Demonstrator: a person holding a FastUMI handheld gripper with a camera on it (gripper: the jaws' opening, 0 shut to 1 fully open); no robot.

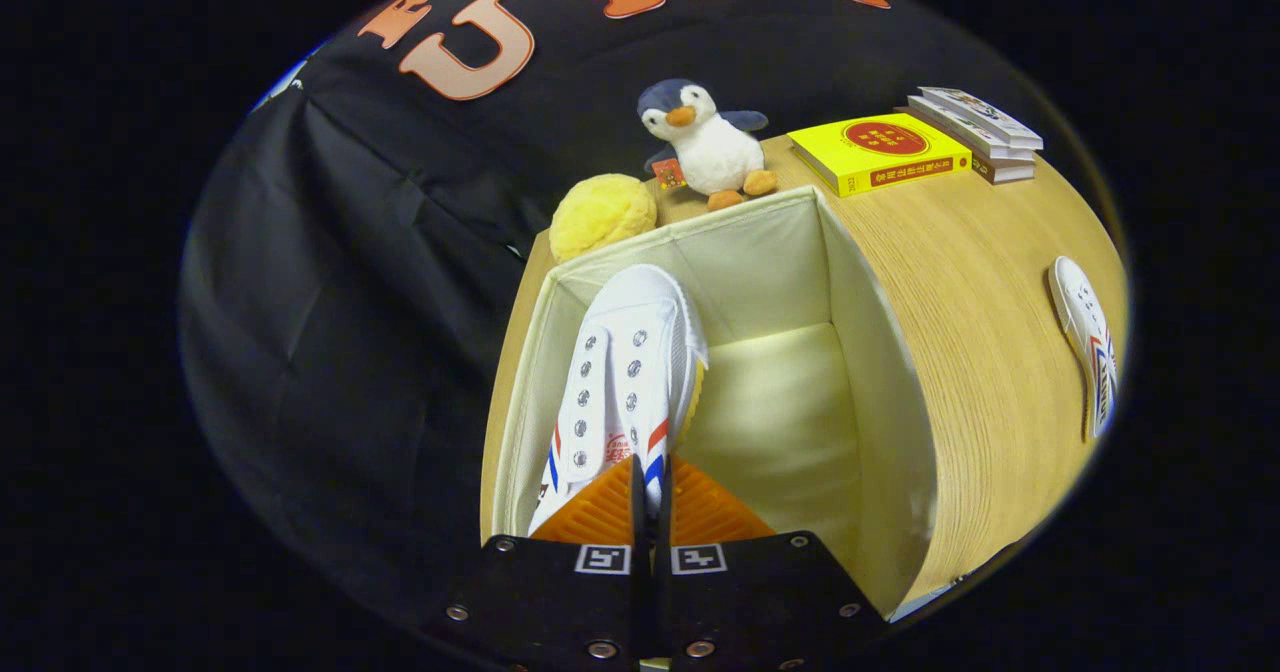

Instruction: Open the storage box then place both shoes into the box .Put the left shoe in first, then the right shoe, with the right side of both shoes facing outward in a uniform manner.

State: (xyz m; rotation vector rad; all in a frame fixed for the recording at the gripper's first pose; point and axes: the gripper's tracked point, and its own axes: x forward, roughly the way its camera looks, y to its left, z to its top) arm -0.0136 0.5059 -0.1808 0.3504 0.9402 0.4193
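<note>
A white canvas shoe (625,372) with red and blue stripes hangs inside the open cream fabric storage box (880,392), toe pointing away, close to the box's left wall. My gripper (652,492) has its orange fingers (700,512) pressed together on the shoe's heel-side edge, holding it above the box floor. The second white shoe (1085,347) lies on its side on the wooden table (980,272), well to the right of the box. The box has no lid in sight and its right half is bare.
Beyond the box stand a yellow plush ball (602,214) and a plush penguin (705,144). A yellow book (880,154) and a small stack of books (975,132) lie at the table's far right. The black cloth wall rises behind and left.
</note>
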